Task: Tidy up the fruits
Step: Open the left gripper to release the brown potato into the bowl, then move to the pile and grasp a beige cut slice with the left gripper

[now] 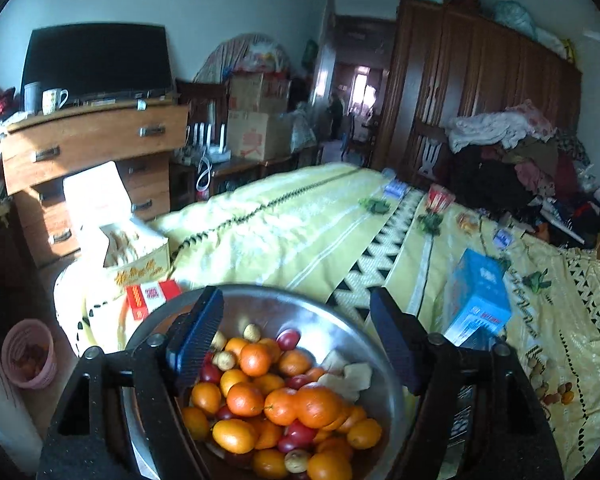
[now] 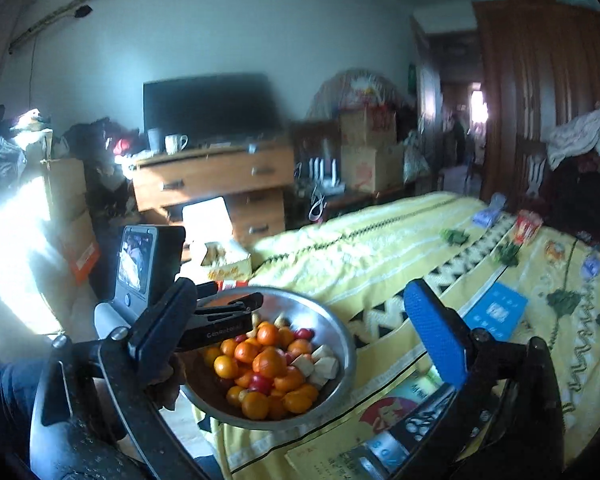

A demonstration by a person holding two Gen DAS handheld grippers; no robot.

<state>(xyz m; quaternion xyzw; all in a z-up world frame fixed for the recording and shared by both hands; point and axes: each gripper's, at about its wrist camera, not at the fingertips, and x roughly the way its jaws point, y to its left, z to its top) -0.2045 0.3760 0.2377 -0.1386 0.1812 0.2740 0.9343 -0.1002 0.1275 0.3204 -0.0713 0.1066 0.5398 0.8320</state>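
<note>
while hovering over fruit bowl [image 1: 340, 328], left claw [image 1: 296, 344] and right claw [image 2: 296, 332] gape wide, empty.

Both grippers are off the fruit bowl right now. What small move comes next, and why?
Probably lower the left gripper onto one small orange citrus fruit at the top of the pile. Its jaws stand open, empty, right above the round metal bowl, while the right gripper sits farther off.
</note>
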